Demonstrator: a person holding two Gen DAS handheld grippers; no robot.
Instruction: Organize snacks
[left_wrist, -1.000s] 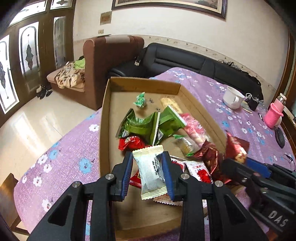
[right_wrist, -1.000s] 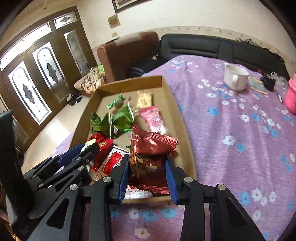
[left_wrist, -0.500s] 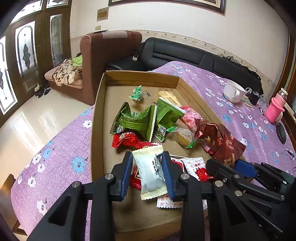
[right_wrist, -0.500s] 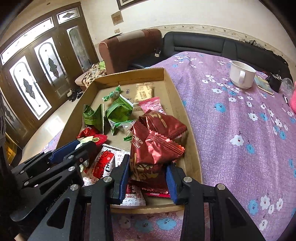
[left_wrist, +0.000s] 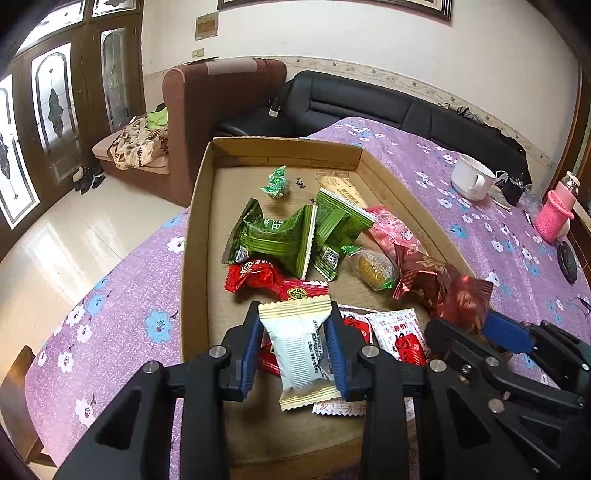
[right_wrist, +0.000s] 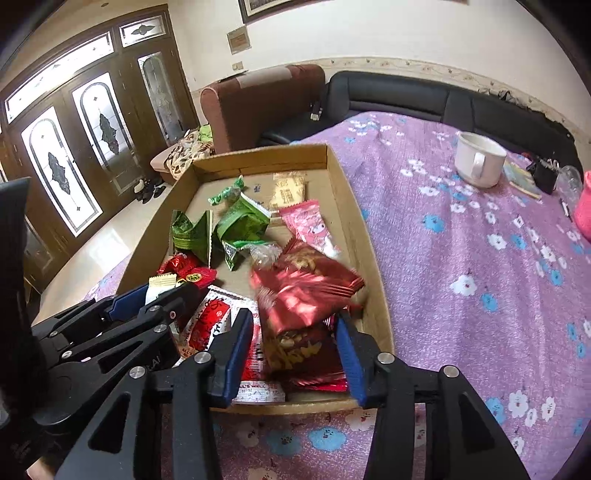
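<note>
1. The right gripper (right_wrist: 295, 345) has spread its fingers; half a second ago they pinched the dark red packet (right_wrist: 306, 291).
2. That packet is now free, blurred, lying in the box (right_wrist: 354, 221) by the right wall.
3. In the left view the packet (left_wrist: 439, 286) sits lower than before.

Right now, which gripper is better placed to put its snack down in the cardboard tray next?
Left. The left gripper grips the white packet over the brown cardboard tray. The right gripper has opened wider; its dark red foil bag looks blurred, apparently dropping.
</note>
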